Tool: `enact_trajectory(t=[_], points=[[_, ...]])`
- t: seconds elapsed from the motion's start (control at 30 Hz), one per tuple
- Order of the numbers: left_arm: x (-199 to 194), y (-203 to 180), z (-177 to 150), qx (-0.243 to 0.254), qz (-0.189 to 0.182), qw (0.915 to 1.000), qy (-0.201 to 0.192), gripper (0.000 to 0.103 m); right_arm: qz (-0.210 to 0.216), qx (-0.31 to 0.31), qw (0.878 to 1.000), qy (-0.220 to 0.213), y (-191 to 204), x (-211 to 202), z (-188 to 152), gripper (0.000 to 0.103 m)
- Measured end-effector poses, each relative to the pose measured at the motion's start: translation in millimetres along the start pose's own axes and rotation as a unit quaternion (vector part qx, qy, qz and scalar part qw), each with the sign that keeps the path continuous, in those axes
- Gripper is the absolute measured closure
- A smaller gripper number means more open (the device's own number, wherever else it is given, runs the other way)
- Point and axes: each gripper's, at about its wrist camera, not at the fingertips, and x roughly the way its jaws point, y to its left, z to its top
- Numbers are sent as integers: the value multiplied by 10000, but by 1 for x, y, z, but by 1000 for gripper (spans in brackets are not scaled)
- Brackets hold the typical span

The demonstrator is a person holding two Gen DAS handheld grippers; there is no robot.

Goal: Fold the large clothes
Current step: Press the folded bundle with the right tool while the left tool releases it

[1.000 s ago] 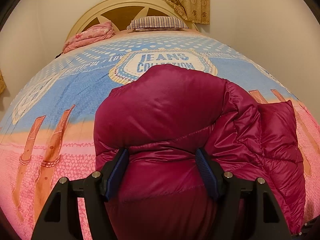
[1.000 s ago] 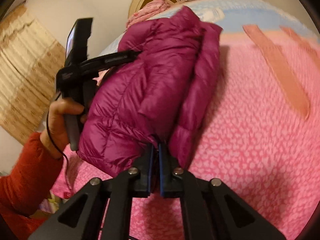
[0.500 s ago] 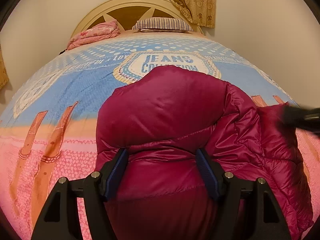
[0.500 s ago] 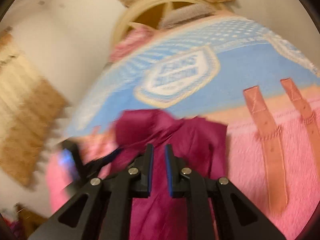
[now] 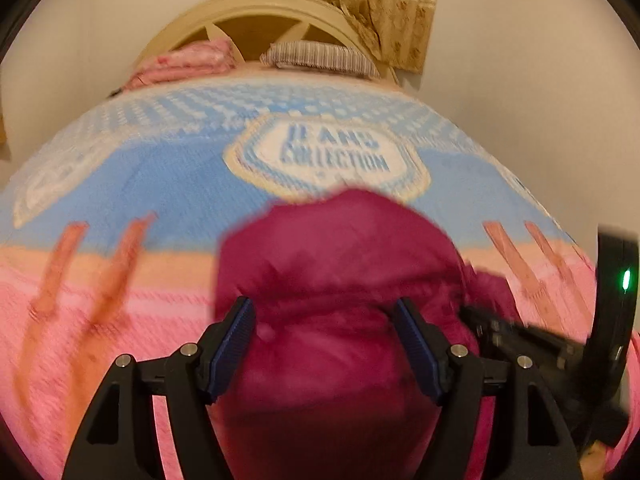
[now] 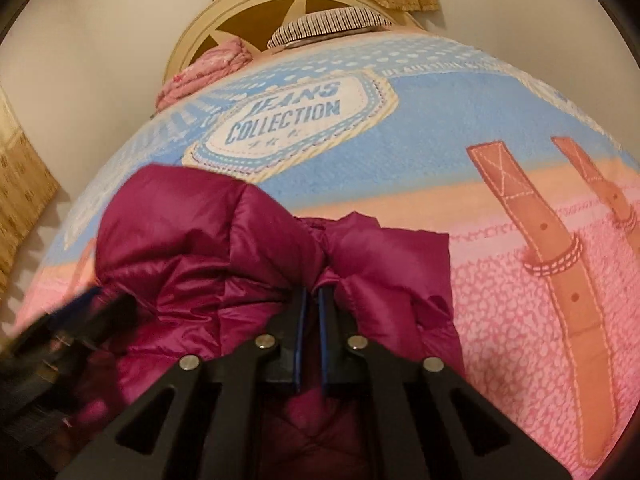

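A magenta puffer jacket (image 5: 340, 256) lies folded in a puffy bundle on the bed. My left gripper (image 5: 326, 312) is open, its fingers astride the near edge of the bundle. In the right wrist view the jacket (image 6: 192, 248) fills the lower left. My right gripper (image 6: 312, 300) is nearly closed, its pads pressed into a fold of the jacket; whether fabric is pinched between them is hidden. The right gripper's body (image 5: 576, 344) shows at the right edge of the left wrist view, and the left gripper (image 6: 60, 332) shows blurred at the left of the right wrist view.
The bed has a blue and pink "Jeans Collection" blanket (image 6: 460, 128). A striped pillow (image 5: 320, 56) and a folded pink blanket (image 5: 184, 64) lie by the cream headboard (image 5: 256, 20). Curtains (image 5: 360, 0) hang behind. White walls stand on both sides.
My right gripper swung from the jacket's side to its near edge beside my left gripper, now facing the headboard. My left gripper drew back and rose a little; the jacket looks smaller.
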Motion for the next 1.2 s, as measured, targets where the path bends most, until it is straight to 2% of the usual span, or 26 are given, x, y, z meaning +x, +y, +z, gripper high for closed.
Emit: enact_trajectory(t=[0.07, 0.17, 0.23, 0.33, 0.43, 0.53, 0.67, 0.9, 1.2], points=[[1, 7, 18, -88, 127, 9999, -77, 30, -72, -88, 9999, 14, 3, -2, -2, 98], [24, 12, 43, -238, -27, 9995, 190, 30, -42, -79, 10000, 21, 0, -5, -7, 98], [44, 9, 48, -158, 55, 9993, 337, 30, 5, -43, 10000, 9, -2, -5, -8, 98], [73, 1, 37, 143, 313, 9979, 551, 30, 118, 50, 9999, -20, -6, -7, -11, 98], [86, 8, 29, -33, 261, 9977, 630, 30, 231, 137, 9996, -34, -10, -7, -10, 98], [98, 8, 27, 8, 320, 9967, 751, 30, 326, 217, 9992, -26, -12, -6, -10, 98], [102, -6, 22, 326, 684, 9945, 721, 29, 390, 271, 9989, -2, -14, -4, -10, 98], [105, -14, 19, 534, 983, 9919, 604, 28, 317, 236, 9992, 16, -12, -3, -8, 98], [104, -13, 20, 499, 957, 9924, 589, 28, 150, 181, 9997, -43, -9, -1, -8, 98]])
